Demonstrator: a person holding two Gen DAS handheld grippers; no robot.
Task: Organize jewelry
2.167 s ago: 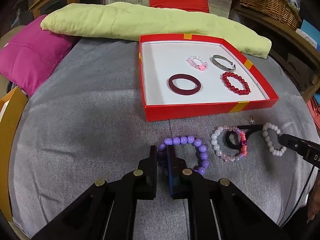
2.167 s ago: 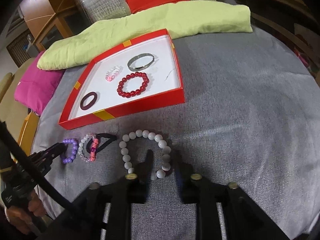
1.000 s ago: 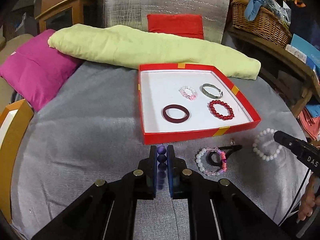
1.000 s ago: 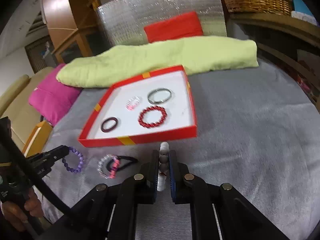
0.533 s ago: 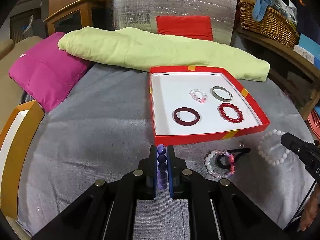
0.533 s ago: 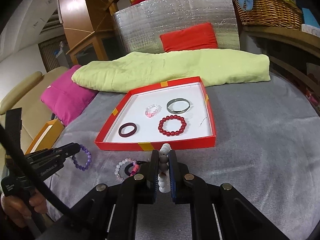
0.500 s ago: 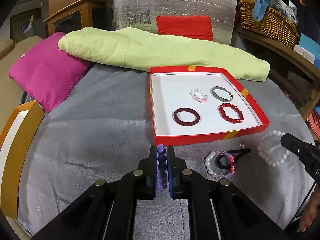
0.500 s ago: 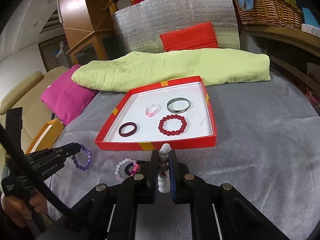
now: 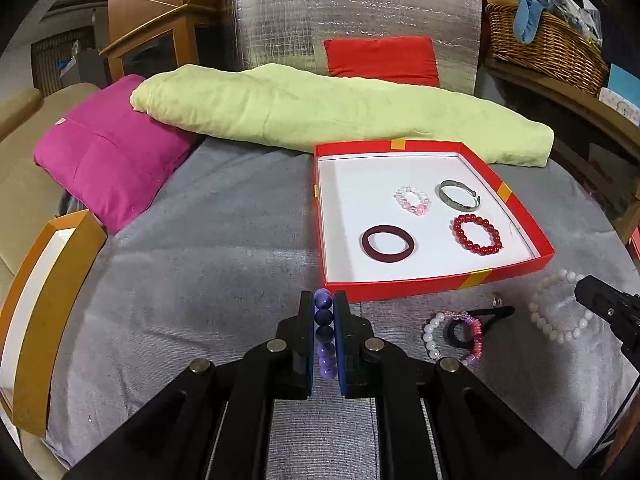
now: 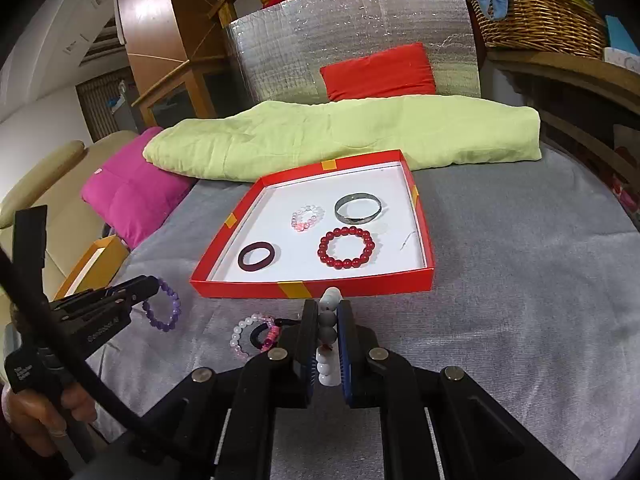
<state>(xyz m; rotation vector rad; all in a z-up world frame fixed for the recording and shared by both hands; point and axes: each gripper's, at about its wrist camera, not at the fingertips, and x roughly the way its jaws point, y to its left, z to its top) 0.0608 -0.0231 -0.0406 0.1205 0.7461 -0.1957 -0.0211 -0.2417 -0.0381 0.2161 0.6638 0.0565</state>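
Left wrist view: we have lifted the purple bead bracelet (image 9: 324, 336).
Our left gripper (image 9: 323, 300) is squeezed tight on it, and it is now up off the grey cover (image 9: 200, 280), just in front of the red box (image 9: 440, 280). A moment ago it lay flat down there.

Right wrist view: our right gripper (image 10: 329, 312) is pinched on the white bead bracelet (image 10: 327, 344), picked up too, near the box's front wall. Four bracelets are inside already. We think both go in next. The pink and white bracelet (image 10: 256, 334) waits outside.
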